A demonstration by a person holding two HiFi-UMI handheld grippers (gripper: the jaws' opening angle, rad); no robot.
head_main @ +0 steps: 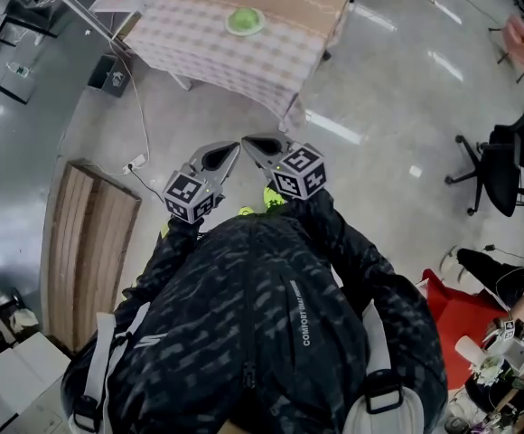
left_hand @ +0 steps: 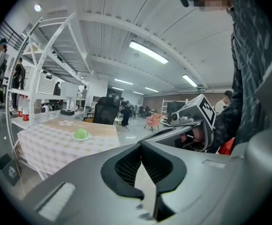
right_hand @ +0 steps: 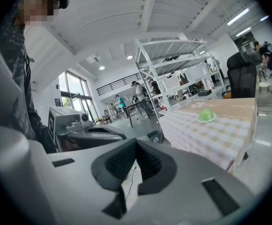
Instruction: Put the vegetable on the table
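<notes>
A round green vegetable (head_main: pixel 245 19) lies on a small plate on a table (head_main: pixel 199 43) with a checked cloth, far ahead of me across open floor. The left gripper view shows the vegetable (left_hand: pixel 81 134) at the left, and the right gripper view shows the vegetable (right_hand: pixel 205 115) at the right. My left gripper (head_main: pixel 235 147) and right gripper (head_main: pixel 247 141) are held side by side in front of my chest, tips nearly meeting and pointing towards the table. Both are shut with nothing between the jaws. Each shows in the other's view: right gripper (left_hand: pixel 192 121), left gripper (right_hand: pixel 79 128).
A wooden panel (head_main: pixel 90 260) lies on the floor at the left, with a cable and power strip (head_main: pixel 135 163) beside it. A black office chair (head_main: pixel 506 174) stands at the right. White shelving (left_hand: pixel 47 74) rises behind the table. People stand far off.
</notes>
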